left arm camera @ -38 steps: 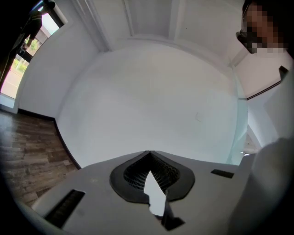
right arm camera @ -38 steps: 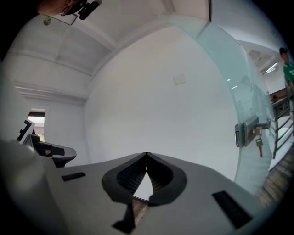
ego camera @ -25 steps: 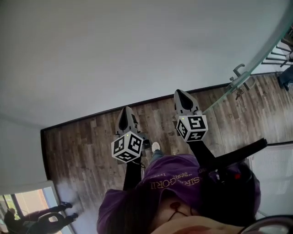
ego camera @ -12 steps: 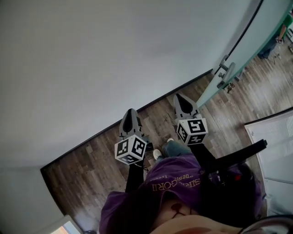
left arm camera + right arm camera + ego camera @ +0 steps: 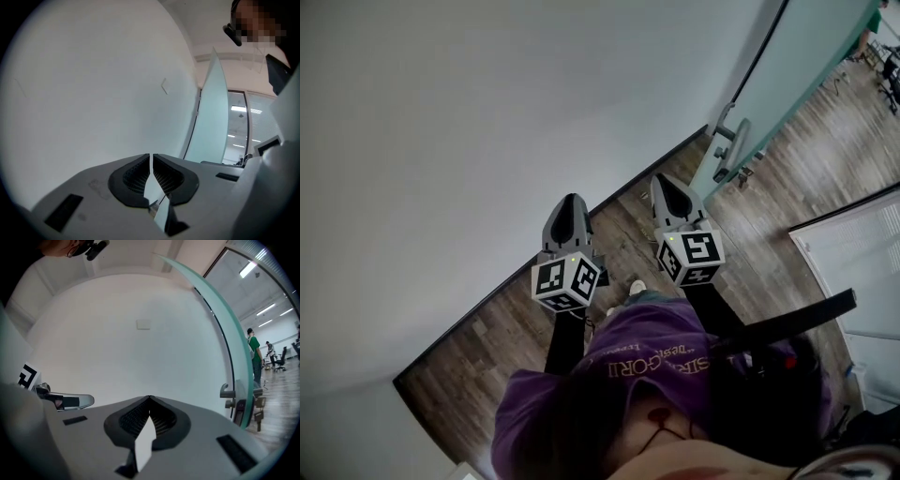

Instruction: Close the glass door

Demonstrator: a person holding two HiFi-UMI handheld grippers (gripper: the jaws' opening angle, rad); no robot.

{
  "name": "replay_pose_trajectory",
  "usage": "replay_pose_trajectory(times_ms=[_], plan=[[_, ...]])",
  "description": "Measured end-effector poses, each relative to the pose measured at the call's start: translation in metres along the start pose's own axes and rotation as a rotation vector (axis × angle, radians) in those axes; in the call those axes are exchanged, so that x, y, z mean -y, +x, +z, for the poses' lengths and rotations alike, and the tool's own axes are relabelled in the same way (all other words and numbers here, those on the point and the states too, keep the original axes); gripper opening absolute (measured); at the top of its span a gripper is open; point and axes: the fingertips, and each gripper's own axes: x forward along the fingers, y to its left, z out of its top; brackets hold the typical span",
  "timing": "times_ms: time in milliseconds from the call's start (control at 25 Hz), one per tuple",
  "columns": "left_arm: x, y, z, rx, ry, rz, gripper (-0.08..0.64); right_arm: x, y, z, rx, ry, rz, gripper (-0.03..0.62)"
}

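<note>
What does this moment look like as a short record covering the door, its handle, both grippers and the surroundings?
target: pale green glass door, standing open, angled away from the plain white wall
hardware: silver metal lever handle near the door's edge, nothing touching it
left: grey two-jaw left gripper, jaws together, empty
right: grey two-jaw right gripper, jaws together, empty, the one nearer the handle
underfoot: dark wood plank floor
status: door not yet closed
</note>
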Motion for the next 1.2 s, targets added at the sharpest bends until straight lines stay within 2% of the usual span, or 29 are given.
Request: replay_pose_trajectory(times_ms=[200,360,520,600,720,800,920,1040,1200], plan=[[0.060,0.066,-0.023,-0.058,0.173,-0.221,0.029,0.045,-0.020,0.000,0.032,0.025,-0.123,-0.014],[0.109,0.108,-0.040,-0.107,0.262,-0.404,0.055,0.073,-0.042,0.001,0.040,0.058,-0.250,-0.014],[0.145,0.140,-0.051,-0.128,0.365,-0.528,0.061,0.085,-0.053,0.009,0.059,0.068,-0.337,-0.014],[0.159,0.154,-0.057,-0.130,0.458,-0.580,0.074,0.087,-0.055,0.015,0.070,0.056,-0.360,-0.014],[0.183,0.172,-0.081,-0.131,0.685,-0.717,0.092,0.092,-0.064,0.019,0.095,0.059,-0.414,-0.014],[0.199,0.185,-0.101,-0.113,0.880,-0.820,0.108,0.097,-0.072,0.018,0.100,0.073,-0.462,-0.014],[0.215,0.206,-0.125,-0.026,1.201,-0.929,0.165,0.102,-0.084,0.015,0.098,0.069,-0.517,-0.014],[0.229,0.228,-0.145,0.073,1.447,-0.976,0.202,0.108,-0.097,0.013,0.101,0.063,-0.569,-0.014],[0.242,0.255,-0.173,0.118,1.655,-0.981,0.202,0.117,-0.114,0.010,0.105,0.060,-0.638,-0.014]])
